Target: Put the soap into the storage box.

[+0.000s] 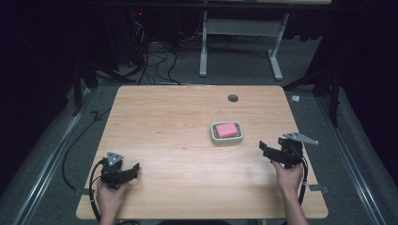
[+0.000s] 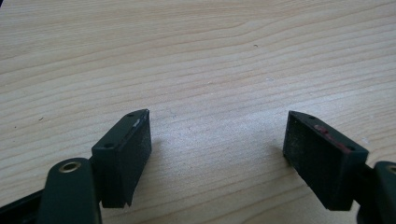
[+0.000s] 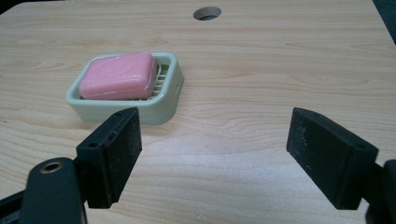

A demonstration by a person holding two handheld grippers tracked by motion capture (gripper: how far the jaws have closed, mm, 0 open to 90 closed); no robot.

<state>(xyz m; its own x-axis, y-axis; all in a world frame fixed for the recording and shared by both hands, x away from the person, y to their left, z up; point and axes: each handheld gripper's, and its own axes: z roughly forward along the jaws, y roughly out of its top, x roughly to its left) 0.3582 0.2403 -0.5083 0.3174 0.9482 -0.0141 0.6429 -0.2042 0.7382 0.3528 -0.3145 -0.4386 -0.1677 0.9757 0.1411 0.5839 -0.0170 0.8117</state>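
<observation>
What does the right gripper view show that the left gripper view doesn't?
The right gripper view alone has the pink soap bar lying in its pale green dish, ahead and left of the open jaws, plus the round hole near the table's far edge. The left gripper view alone offers a reddish smear on one jaw's top edge. Both share bare wooden tabletop and two black jaws standing wide apart, holding nothing.

Wooden table (image 1: 178,140) on grey carpet (image 1: 244,70); white-legged desk (image 1: 277,56) and cables (image 1: 155,58) behind, dark surroundings.

no readable text, no labels, no brands, no numbers anywhere
</observation>
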